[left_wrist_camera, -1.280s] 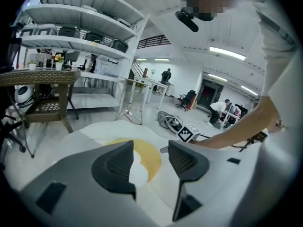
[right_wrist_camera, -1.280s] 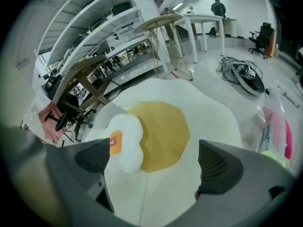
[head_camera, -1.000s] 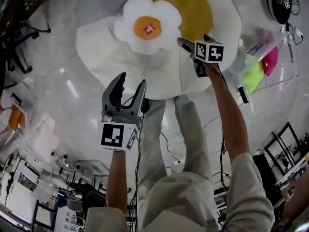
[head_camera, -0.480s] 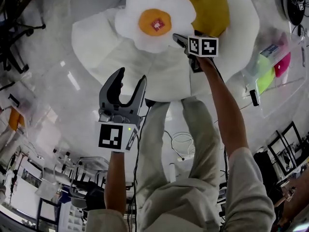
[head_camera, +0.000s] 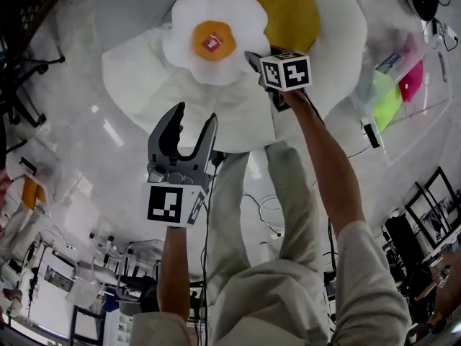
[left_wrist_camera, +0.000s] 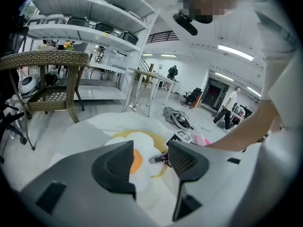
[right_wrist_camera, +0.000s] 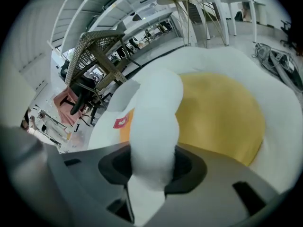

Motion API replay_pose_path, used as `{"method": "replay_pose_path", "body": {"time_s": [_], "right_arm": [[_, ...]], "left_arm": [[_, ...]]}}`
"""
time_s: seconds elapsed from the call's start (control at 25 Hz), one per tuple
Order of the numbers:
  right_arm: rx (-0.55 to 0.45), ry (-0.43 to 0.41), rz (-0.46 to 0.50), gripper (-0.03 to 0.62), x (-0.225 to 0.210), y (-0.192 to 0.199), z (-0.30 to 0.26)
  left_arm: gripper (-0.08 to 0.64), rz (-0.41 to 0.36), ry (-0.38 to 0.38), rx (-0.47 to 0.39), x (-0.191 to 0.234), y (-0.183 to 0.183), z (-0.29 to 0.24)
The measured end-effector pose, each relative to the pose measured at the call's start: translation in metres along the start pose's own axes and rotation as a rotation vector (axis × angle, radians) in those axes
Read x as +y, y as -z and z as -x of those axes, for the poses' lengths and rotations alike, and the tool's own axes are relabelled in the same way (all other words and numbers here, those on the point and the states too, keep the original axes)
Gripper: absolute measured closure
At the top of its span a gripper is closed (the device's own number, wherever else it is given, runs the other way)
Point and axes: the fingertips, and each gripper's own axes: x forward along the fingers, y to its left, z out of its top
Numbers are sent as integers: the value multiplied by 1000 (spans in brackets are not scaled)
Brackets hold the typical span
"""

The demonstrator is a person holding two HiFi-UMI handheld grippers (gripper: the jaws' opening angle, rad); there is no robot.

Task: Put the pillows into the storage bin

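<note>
"Down on the floor, the big fried-egg pillow lies flat, and the small flower pillow rests on top of it, partly over the yellow yolk."

"Which one have you got?"

"The flower pillow. My right gripper has just been closing, and its fingers now pinch one white petal between them, beside the orange centre with its red tag. Seen from the right gripper view, the petal bulges up through the fingers, squeezed narrow where they meet it."

"And your other hand?"

"My left gripper hangs in the air on the near side of the fried-egg pillow. Its fingers stand wide apart, with nothing between them and nothing touching them."

"Where is the bin?"

"A clear bin stands on the floor just beside the fried-egg pillow, off to my right, with green and pink things inside. Both pillows lie outside it."
</note>
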Motion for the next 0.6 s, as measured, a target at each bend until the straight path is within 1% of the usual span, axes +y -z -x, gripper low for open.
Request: {"method": "replay_pose_path", "body": {"time_s": [0.12, 0.2, 0.4, 0.6], "right_arm": [[-45, 6, 35, 439, 7, -23, 30], [-79, 20, 42, 440, 4, -35, 55], [-188, 82, -24, 442, -31, -62, 125], [-251, 154, -79, 440, -77, -58, 198]], "left_arm": [[331, -10, 23, -5, -16, -17, 2], [331, -12, 41, -8, -29, -29, 4], [333, -43, 106, -22, -69, -61, -4], [333, -91, 170, -21, -123, -82, -13]]}}
